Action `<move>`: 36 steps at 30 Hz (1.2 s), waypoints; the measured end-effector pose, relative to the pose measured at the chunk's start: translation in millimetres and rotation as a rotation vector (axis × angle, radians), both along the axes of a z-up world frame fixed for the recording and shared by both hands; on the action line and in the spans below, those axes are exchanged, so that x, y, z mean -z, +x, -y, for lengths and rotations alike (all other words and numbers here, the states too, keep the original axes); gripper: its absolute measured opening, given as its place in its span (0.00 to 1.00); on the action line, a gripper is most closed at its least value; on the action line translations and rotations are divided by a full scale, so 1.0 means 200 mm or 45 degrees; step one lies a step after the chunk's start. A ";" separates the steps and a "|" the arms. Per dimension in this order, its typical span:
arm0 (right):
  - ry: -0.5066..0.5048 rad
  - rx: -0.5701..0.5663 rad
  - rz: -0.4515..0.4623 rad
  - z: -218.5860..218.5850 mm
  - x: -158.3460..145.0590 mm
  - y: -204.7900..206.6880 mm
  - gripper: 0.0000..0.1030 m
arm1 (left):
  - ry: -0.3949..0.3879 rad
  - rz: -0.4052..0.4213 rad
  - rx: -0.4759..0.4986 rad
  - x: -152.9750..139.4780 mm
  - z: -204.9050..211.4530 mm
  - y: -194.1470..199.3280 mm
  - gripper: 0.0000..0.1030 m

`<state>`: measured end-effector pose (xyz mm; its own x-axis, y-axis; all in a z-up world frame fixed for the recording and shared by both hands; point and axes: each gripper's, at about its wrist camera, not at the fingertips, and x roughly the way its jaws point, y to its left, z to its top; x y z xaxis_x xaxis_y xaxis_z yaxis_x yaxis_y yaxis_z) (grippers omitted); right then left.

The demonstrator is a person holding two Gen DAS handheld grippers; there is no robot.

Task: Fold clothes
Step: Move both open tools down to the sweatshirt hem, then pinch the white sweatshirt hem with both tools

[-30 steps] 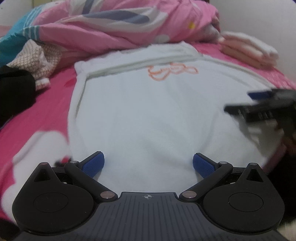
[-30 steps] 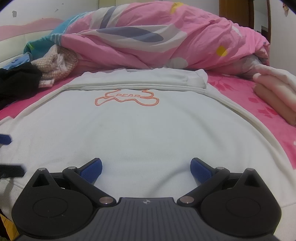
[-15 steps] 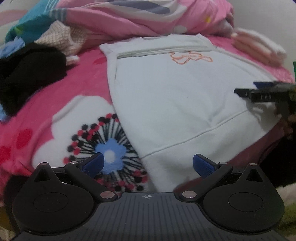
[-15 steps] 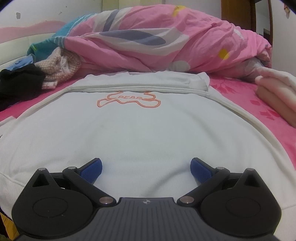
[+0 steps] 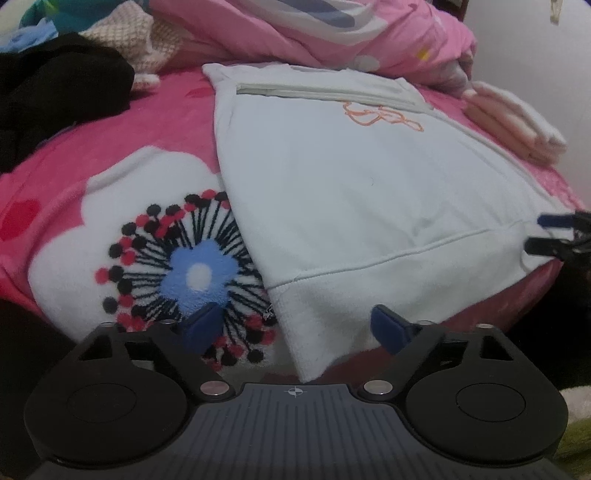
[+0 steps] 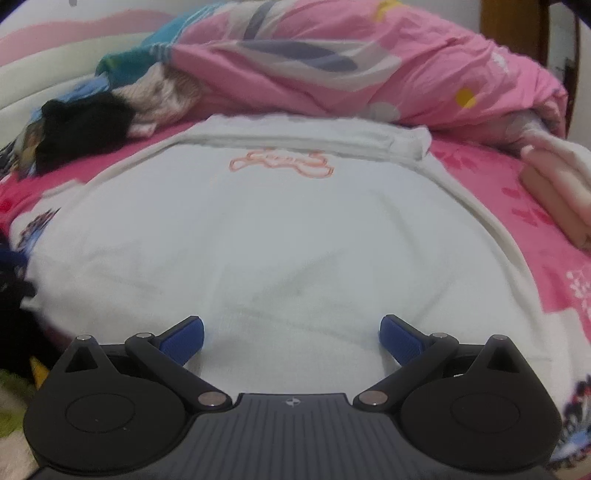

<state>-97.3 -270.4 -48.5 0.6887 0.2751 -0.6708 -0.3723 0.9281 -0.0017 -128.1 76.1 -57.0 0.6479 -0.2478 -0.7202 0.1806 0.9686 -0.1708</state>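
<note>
Here, your work item is the white sweatshirt [image 5: 351, 192], which lies flat on the pink floral blanket [image 5: 74, 177] and fills the centre and right of the left wrist view. Its ribbed hem [image 5: 369, 291] runs across the lower middle of that frame, and the orange outline logo [image 5: 380, 116] sits toward the upper right of centre. A folded band of the same fabric lies along the garment's far edge, just above the logo.

Your left gripper [image 5: 295, 328] is at the bottom centre of the frame, and its jaws are closing. The lower left corner of the hem lies between the blue pads [image 5: 388, 328], but the pads do not press on it. Your right gripper [image 5: 557, 236] enters at the right edge of the same view, at the hem's other corner; contact there cannot be told.

In the right wrist view, the sweatshirt [image 6: 280, 243] fills the middle of the frame, and your right gripper [image 6: 291, 341] stands wide at the bottom centre, over the cloth with nothing gripped.

Outward from the garment, a pink quilt [image 5: 332, 33] is heaped across the top of the frame. A black garment [image 5: 55, 103] lies at the upper left, with a cream knit piece [image 5: 147, 48] beside it. A stack of folded pale cloths [image 5: 517, 125] lies at the upper right.
</note>
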 end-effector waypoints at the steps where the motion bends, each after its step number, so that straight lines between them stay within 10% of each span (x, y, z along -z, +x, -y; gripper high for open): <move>1: 0.032 0.008 -0.015 0.04 -0.01 -0.01 1.00 | -0.013 0.003 -0.002 0.00 -0.01 0.00 0.77; 14: 0.590 0.481 -0.082 0.68 -0.07 0.02 0.94 | -0.166 0.055 0.004 -0.02 -0.09 -0.02 0.37; 29: 0.956 0.639 -0.159 1.04 0.02 0.06 0.73 | -0.388 -0.031 0.020 0.07 -0.17 0.02 0.37; 36: 1.066 0.665 -0.222 1.11 0.11 0.03 0.65 | -0.332 -0.038 0.068 0.07 -0.14 0.04 0.42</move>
<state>-90.9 -493.1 -71.1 0.7687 0.3959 -0.5024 0.1496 0.6523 0.7430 -120.6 104.9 -70.3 0.6084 -0.4608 -0.6462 0.2215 0.8804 -0.4193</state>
